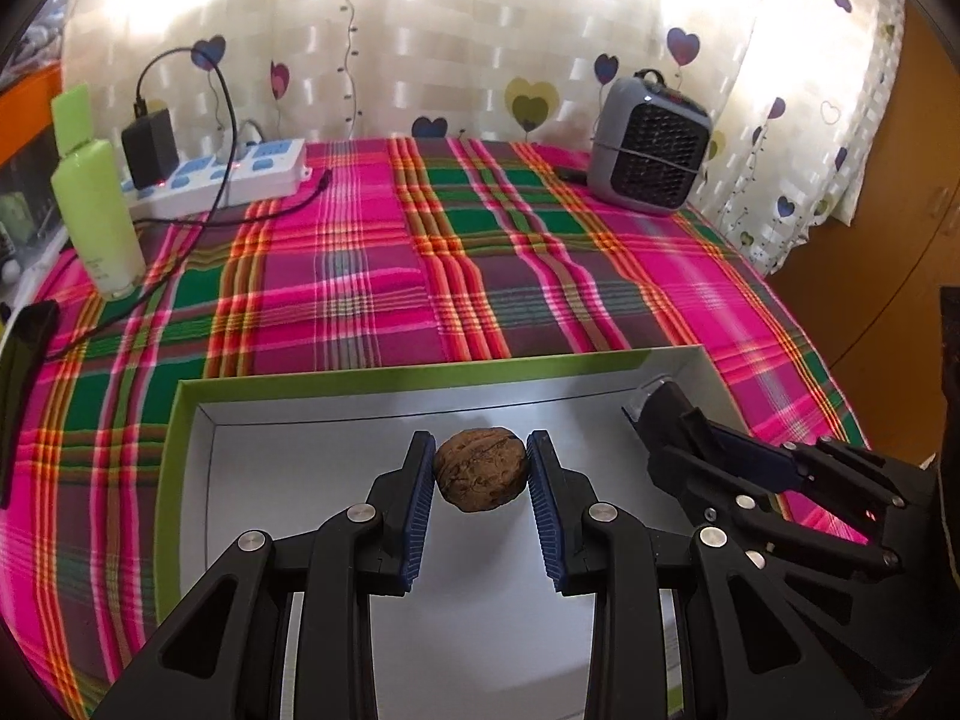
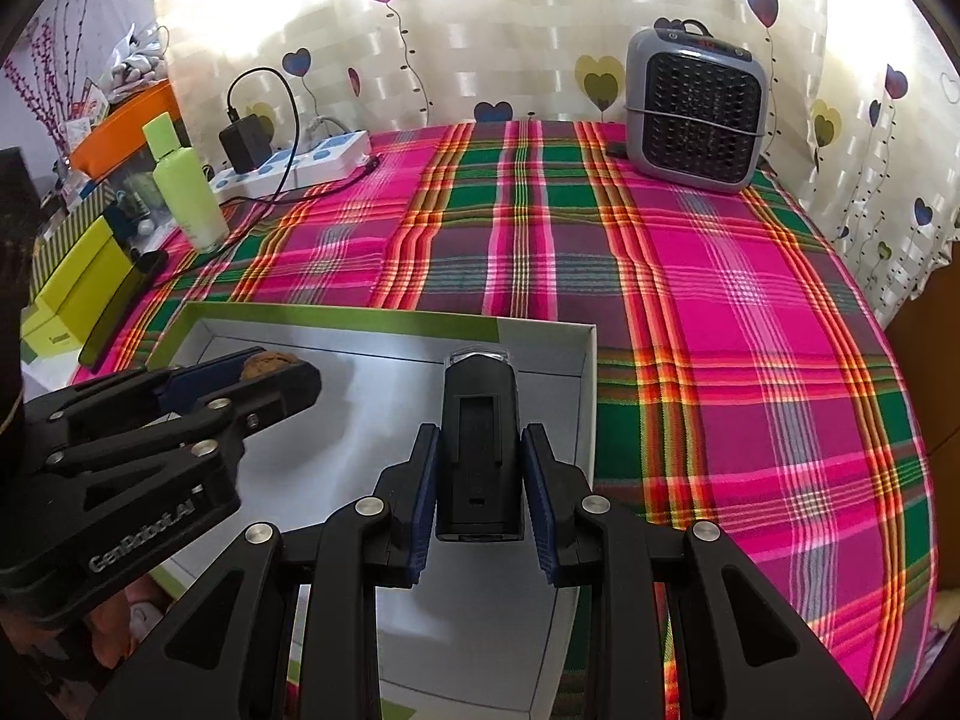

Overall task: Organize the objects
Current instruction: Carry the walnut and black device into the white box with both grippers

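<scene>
A brown walnut (image 1: 479,470) hangs between the blue pads of my left gripper (image 1: 480,450), which is shut on it above the white inside of a green-rimmed box (image 1: 384,377). My right gripper (image 2: 479,441) is shut on a black flashlight-like device (image 2: 478,438) with a clear lens at its far end, held over the right half of the same box (image 2: 540,324). In the left wrist view the right gripper (image 1: 660,414) enters from the right with the black device (image 1: 666,405). In the right wrist view the left gripper (image 2: 282,366) and the walnut (image 2: 268,363) show at the left.
A plaid pink and green cloth (image 1: 480,252) covers the table. At the back stand a grey fan heater (image 1: 651,147), a white power strip (image 1: 240,177) with a black adapter and cable, and a green bottle (image 1: 96,204). A dark phone (image 1: 24,384) lies at the left edge.
</scene>
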`<state>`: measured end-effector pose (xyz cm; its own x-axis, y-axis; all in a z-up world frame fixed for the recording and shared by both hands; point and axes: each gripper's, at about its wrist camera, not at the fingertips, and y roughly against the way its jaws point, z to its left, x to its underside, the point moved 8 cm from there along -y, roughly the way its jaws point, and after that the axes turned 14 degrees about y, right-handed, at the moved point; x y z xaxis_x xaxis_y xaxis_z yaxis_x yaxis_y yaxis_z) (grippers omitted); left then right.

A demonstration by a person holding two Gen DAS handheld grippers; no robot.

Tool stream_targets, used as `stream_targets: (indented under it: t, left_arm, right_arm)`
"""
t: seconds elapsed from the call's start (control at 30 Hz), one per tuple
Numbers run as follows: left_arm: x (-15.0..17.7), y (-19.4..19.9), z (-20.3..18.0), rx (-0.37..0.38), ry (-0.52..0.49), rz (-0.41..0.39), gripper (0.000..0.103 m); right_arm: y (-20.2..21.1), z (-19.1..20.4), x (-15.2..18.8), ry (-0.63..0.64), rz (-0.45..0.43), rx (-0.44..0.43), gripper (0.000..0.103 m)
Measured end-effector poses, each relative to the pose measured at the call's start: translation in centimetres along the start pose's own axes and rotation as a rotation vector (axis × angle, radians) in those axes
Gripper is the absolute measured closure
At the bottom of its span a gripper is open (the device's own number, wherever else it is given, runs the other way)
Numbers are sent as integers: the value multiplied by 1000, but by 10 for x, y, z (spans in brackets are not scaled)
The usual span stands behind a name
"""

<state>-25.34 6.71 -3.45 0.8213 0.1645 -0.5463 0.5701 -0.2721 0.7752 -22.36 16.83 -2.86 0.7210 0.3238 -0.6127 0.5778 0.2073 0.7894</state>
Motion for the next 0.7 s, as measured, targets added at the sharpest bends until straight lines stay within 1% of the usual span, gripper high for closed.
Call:
stream_targets:
  t: [0.2,0.47,0.7]
  left_arm:
    - [-1,-10,4,-12,11,14,74]
    - [-3,-13,9,-28,13,14,74]
    - [-2,-12,8,-29,12,17,74]
  right_arm:
    - [-4,0,-3,-2,-3,6,75]
    - [-7,6,-6,20,-12,2,75]
    - [-14,9,-6,37,3,10,75]
